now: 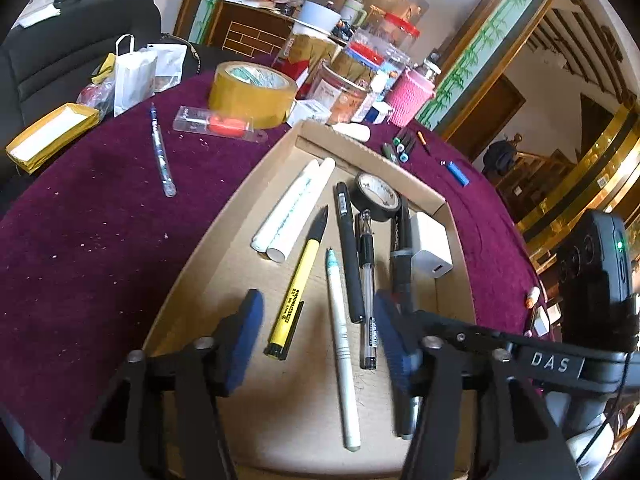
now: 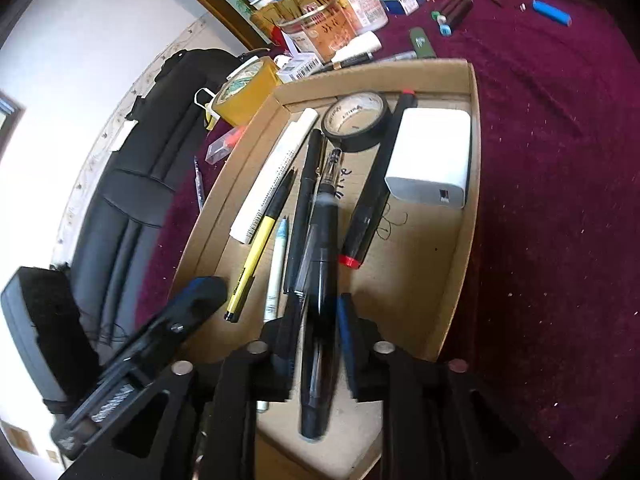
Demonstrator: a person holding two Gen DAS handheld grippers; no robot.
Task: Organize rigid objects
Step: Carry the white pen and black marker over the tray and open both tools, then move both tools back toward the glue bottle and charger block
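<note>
left wrist view: cardboard tray (image 1: 224,216) sits on the maroon worktop (image 1: 92,216), filled with pens and small items
left gripper (image 1: 318,330): fingers (image 1: 246,320) spread apart over the tray's near end, nothing pressed between them (yellow pen and white pen lie on the tray floor in the gap)
yellow pen (image 1: 298,284): black cap end pointing away, flat in tray
white pen (image 1: 342,352): just beside the yellow pen, angled slightly
black pen (image 1: 349,256): beside a clear gel pen (image 1: 367,288), both lengthwise
white tubes (image 1: 294,210): two, side by side, far left part of tray
black tape roll (image 1: 378,196): near the far wall of the tray
white charger (image 1: 431,244): against the tray's right wall
outside tray: yellow tape roll (image 1: 252,94), a clear pen (image 1: 162,152), blue lighter (image 1: 458,174) on the worktop, well apart
right wrist view: same cardboard tray (image 2: 474,128) seen from the near end
right gripper (image 2: 318,322): fingers (image 2: 346,332) part open, a dark thick pen (image 2: 322,240) lies between them; pads do not seem to clamp it (blurred, hard to be sure)
red-capped marker (image 2: 370,208): leaning along the white charger (image 2: 434,156)
black tape roll (image 2: 356,120): at the far end, touching the marker
left gripper (image 2: 200,296): one finger tip visible at the tray's left edge
</note>
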